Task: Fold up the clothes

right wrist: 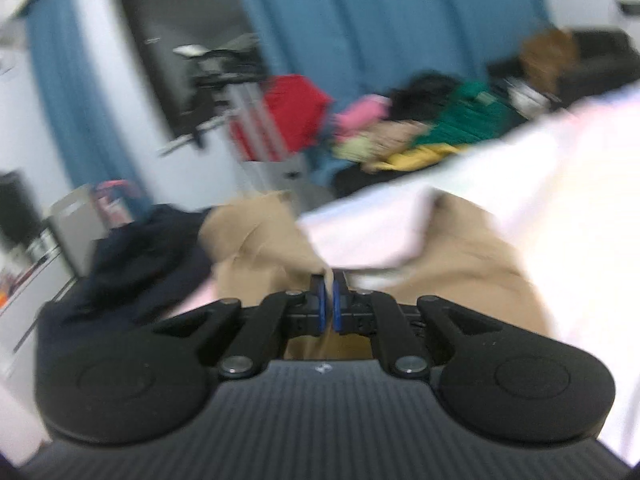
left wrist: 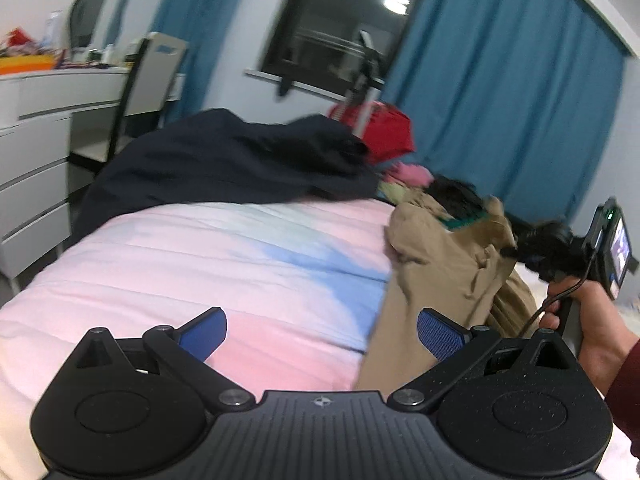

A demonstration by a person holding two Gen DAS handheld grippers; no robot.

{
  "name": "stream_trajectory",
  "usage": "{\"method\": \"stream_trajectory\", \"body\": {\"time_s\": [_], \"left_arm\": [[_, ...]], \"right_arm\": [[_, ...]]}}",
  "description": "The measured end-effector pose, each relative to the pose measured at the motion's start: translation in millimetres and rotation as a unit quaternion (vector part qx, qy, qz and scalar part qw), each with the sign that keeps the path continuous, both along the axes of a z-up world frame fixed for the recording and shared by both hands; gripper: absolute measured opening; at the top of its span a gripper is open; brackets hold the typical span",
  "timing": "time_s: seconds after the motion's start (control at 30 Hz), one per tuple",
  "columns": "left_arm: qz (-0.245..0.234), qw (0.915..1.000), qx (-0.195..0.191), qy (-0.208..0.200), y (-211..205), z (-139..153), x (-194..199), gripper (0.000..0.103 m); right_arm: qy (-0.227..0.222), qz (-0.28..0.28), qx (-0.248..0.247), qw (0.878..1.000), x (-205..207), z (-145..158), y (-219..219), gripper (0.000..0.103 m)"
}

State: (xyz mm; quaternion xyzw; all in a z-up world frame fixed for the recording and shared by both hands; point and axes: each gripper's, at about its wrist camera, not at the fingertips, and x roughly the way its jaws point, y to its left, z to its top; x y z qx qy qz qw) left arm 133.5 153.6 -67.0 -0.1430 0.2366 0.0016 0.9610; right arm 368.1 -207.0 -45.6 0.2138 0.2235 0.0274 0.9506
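Observation:
A tan garment (left wrist: 448,280) lies bunched on the right side of the pink and blue bedspread (left wrist: 224,264). My left gripper (left wrist: 320,332) hovers low over the bedspread with its blue pads wide apart and nothing between them; the right pad is just at the tan cloth's edge. My right gripper (left wrist: 516,250), held by a person's hand (left wrist: 592,320), pinches a fold of the tan garment and lifts it. In the blurred right wrist view its jaws (right wrist: 328,300) are shut on tan garment (right wrist: 260,252) fabric.
A dark navy garment (left wrist: 224,164) is heaped at the far end of the bed. Behind it sit a red item (left wrist: 384,132) and a pile of coloured clothes (right wrist: 420,136). White drawers (left wrist: 36,184) and a chair stand left; blue curtains (left wrist: 504,92) flank a dark window.

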Motion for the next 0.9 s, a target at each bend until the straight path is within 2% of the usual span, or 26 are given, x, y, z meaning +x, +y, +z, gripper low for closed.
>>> {"method": "stream_trajectory", "body": {"time_s": [0.1, 0.17, 0.2, 0.23, 0.27, 0.3, 0.5, 0.63, 0.73, 0.9], "left_arm": [[-0.015, 0.9997, 0.015, 0.007, -13.1, -4.6, 3.4, 0.102], [-0.021, 0.9995, 0.02, 0.012, -18.1, -7.8, 6.8, 0.102], [-0.022, 0.9994, 0.022, 0.014, -20.5, -9.6, 8.8, 0.102], [-0.023, 0.9993, 0.025, 0.016, -22.4, -11.2, 10.8, 0.102], [-0.024, 0.9991, 0.029, 0.018, -23.4, -12.1, 12.4, 0.102], [-0.025, 0.999, 0.033, 0.018, -24.9, -12.4, 13.4, 0.102], [-0.041, 0.9973, 0.059, 0.017, -35.0, -9.5, 10.5, 0.102], [-0.057, 0.9963, 0.062, 0.019, -39.4, -4.9, 3.7, 0.102], [-0.068, 0.9959, 0.047, 0.036, -37.8, -2.7, -2.2, 0.102], [-0.06, 0.9948, 0.048, 0.066, -31.6, 3.9, -19.0, 0.1]], "right_arm": [[0.024, -0.007, 0.032, 0.999, -2.3, -24.3, -28.3, 0.01], [0.032, 0.002, 0.047, 0.998, -6.0, -33.5, -39.9, 0.019], [0.04, 0.009, 0.04, 0.998, -7.2, -34.1, -40.3, 0.044], [0.043, 0.016, 0.034, 0.998, -8.8, -34.5, -41.2, 0.073], [0.037, 0.024, 0.029, 0.999, -11.5, -32.8, -40.5, 0.083], [0.026, 0.031, 0.024, 0.999, -17.9, -28.2, -38.1, 0.088], [0.004, 0.046, 0.008, 0.999, -90.1, 4.7, -32.6, 0.086], [0.003, 0.044, 0.005, 0.999, -161.2, 22.3, -33.9, 0.086], [0.006, 0.037, 0.018, 0.999, -216.5, 31.1, -39.0, 0.086], [0.004, 0.036, 0.048, 0.998, -292.3, 30.0, -44.9, 0.086]]}}
